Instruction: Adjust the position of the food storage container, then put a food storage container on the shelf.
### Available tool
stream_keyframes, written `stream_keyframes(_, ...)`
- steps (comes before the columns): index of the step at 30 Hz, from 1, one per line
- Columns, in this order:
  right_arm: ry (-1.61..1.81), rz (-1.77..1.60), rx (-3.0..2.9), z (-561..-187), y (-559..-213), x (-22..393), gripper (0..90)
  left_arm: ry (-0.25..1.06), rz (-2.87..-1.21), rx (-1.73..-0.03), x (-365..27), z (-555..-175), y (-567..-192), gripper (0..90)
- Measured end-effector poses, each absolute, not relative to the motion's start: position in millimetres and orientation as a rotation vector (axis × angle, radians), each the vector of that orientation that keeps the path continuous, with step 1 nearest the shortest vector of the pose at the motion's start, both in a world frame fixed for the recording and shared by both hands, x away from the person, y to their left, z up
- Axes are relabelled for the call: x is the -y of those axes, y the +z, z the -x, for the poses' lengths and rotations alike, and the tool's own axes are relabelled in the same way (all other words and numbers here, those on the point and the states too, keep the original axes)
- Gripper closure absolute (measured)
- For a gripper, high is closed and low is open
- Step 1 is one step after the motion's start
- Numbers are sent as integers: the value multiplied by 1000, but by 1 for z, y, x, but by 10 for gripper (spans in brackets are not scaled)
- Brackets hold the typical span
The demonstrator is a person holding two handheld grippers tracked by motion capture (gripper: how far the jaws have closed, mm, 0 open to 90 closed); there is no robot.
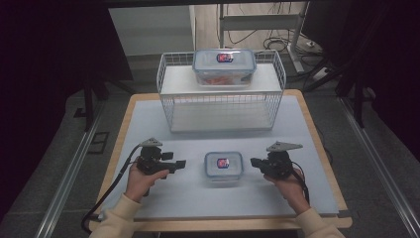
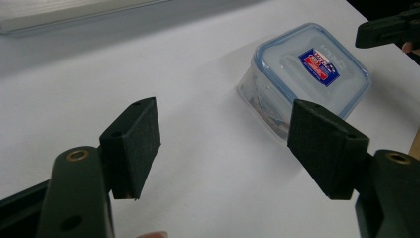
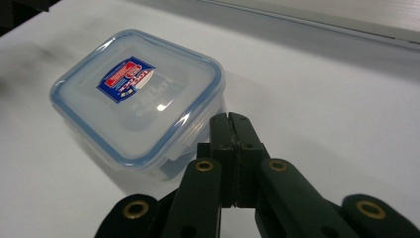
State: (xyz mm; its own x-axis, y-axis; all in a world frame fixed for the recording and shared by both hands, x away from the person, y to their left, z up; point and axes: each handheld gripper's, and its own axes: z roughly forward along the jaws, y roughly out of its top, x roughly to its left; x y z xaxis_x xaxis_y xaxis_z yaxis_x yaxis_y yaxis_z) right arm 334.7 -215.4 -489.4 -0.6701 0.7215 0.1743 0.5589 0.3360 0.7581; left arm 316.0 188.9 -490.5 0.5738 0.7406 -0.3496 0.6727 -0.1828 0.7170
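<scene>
A small clear plastic container with a blue-rimmed lid and a red-and-blue label sits on the pale mat between both hands. My left gripper is to its left, jaws open and empty, pointing toward it. My right gripper is just right of the container, jaws shut with nothing between them, its tip near the container's side. Whether the tip touches the container I cannot tell. The right gripper's tip also shows in the left gripper view.
A white wire basket stands at the back of the table. On top of it rests a larger clear lidded container with orange contents. The mat lies on a wooden table. Dark floor and rails flank both sides.
</scene>
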Motion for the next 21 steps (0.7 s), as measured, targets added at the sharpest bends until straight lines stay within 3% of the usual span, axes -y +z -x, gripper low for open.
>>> stream_keyframes(6, 1297, -1192, -2421, -335, -489, 222, 891, 102, -1883, -1173, -186, -316, -492, 258)
stream_keyframes(9, 1320, -1188, -2441, -335, -488, 223, 848, 91, -1881, -1181, -185, -316, -492, 243)
stream_keyframes(15, 1401, -1183, -2459, -335, -486, 226, 566, 64, -1879, -1177, -179, -316, -493, 236)
stream_keyframes(21, 1443, -1226, -2475, -336, -486, 227, 433, 25, -1867, -1185, -170, -321, -496, 197)
